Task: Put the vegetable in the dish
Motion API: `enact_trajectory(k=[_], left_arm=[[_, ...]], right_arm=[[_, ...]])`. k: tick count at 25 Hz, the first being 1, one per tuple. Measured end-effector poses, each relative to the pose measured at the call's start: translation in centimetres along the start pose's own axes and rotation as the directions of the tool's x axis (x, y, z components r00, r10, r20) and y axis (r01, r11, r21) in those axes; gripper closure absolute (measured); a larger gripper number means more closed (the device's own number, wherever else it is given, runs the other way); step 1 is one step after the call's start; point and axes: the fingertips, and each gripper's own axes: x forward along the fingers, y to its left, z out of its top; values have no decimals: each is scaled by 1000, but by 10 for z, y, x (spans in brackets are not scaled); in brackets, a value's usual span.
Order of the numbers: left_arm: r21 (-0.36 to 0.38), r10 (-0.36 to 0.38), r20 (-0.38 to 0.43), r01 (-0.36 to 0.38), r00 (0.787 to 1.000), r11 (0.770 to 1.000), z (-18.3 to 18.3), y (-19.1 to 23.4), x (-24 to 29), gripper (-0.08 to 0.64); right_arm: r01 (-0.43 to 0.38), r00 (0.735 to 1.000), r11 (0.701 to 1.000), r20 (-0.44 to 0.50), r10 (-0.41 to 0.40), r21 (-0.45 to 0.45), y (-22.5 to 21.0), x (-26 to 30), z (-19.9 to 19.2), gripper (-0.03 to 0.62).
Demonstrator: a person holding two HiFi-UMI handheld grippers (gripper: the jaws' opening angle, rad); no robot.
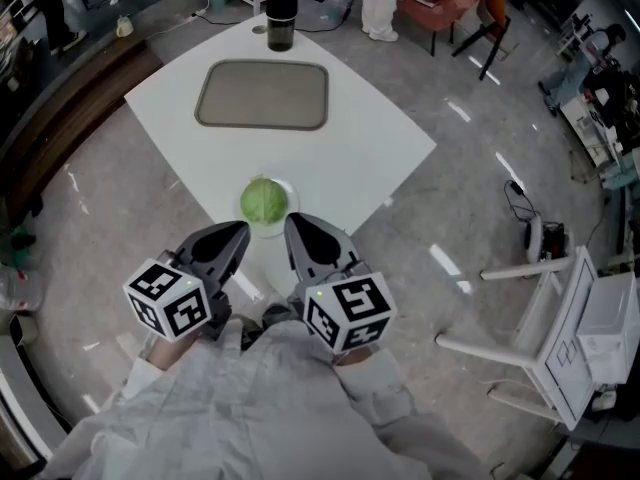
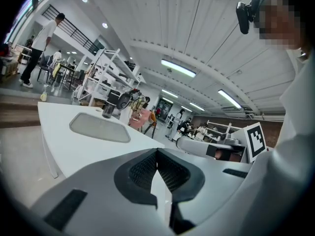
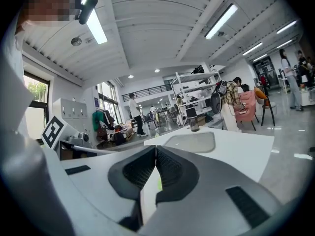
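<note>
The round green vegetable (image 1: pixel 263 202) sits in a small white dish (image 1: pixel 289 188) just ahead of both tool tips, at the near corner of the white surface (image 1: pixel 380 138). The left tool (image 1: pixel 241 230) and the right tool (image 1: pixel 293 222) lie side by side, each with its jaws pressed together on nothing. Beyond the dish lies a grey tray (image 1: pixel 264 95), and farther still stands a black bottle (image 1: pixel 282 13).
</note>
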Motion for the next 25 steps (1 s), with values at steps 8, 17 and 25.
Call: enact_trajectory(k=[8, 17, 25], left_arm=[[-50, 31, -14, -32, 999, 998, -10, 17, 7, 552], [-103, 41, -46, -45, 998, 994, -16, 41, 13, 552], [-90, 25, -101, -34, 995, 995, -5, 66, 21, 552]], right_arm=[[-24, 998, 999, -61, 25, 24, -7, 15, -18, 578], [3, 993, 999, -115, 2, 42, -16, 33, -29, 578], [44, 991, 997, -128, -36, 62, -20, 53, -24, 578]])
